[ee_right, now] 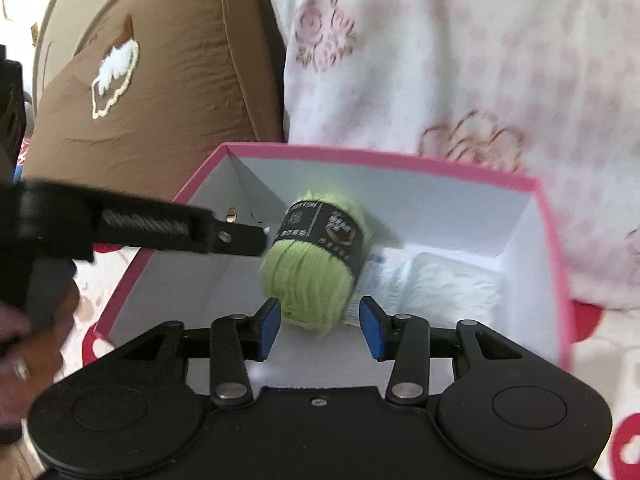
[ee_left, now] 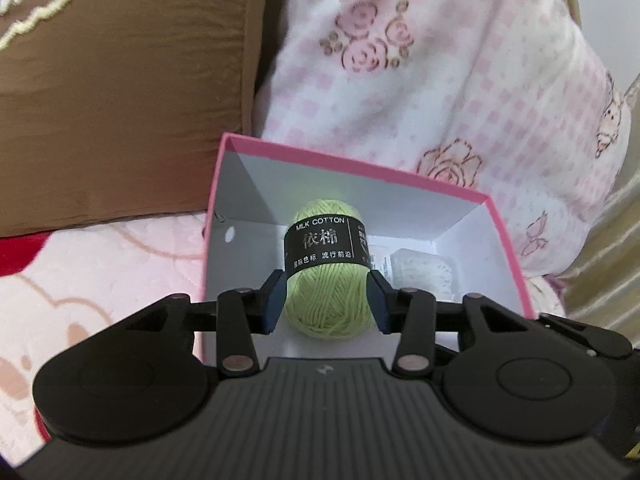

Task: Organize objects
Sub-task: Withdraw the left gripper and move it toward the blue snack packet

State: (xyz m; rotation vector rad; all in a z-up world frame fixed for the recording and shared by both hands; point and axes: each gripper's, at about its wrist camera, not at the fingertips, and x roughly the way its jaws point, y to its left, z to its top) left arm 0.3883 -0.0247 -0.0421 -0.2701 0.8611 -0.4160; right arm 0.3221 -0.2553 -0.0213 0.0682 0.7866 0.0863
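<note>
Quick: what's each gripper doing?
Left gripper: green yarn ball between its pads; grip cannot be told.
Right gripper: open, holding nothing.

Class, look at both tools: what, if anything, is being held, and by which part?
The left tool appears to grip the green yarn ball by its sides, just below the black label; the right tool holds nothing.

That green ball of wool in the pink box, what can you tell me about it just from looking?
The green yarn ball is a small skein of soft, pale lime strands, wrapped by a black paper band printed "MLK COTTON" with Chinese characters. It looks new and unwound. It sits inside the pink box, which is white within, beside a white packet. In the left wrist view the left gripper has a finger on each side, close against the yarn or touching it. The right gripper is open, clear of it.
</note>
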